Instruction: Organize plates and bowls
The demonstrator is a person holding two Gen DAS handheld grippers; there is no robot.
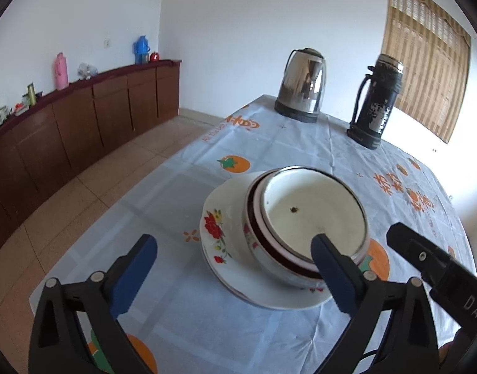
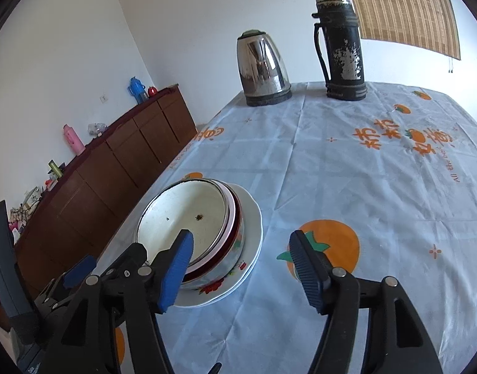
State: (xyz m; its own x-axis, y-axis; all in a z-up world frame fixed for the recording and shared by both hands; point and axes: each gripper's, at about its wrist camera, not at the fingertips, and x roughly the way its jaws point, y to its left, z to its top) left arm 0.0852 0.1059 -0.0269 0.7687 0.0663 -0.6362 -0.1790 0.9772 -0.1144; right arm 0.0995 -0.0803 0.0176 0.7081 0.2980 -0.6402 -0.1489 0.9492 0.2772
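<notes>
The crockery looks gathered: nested bowls sit inside one another on the stacked floral plates, on the table's tablecloth on the near side of the steel kettle. The left gripper and right gripper both hang with jaws spread, holding nothing. No other dishes show, so I judge little remains.

Home dining room: clothed table, kettle, sideboard
</notes>
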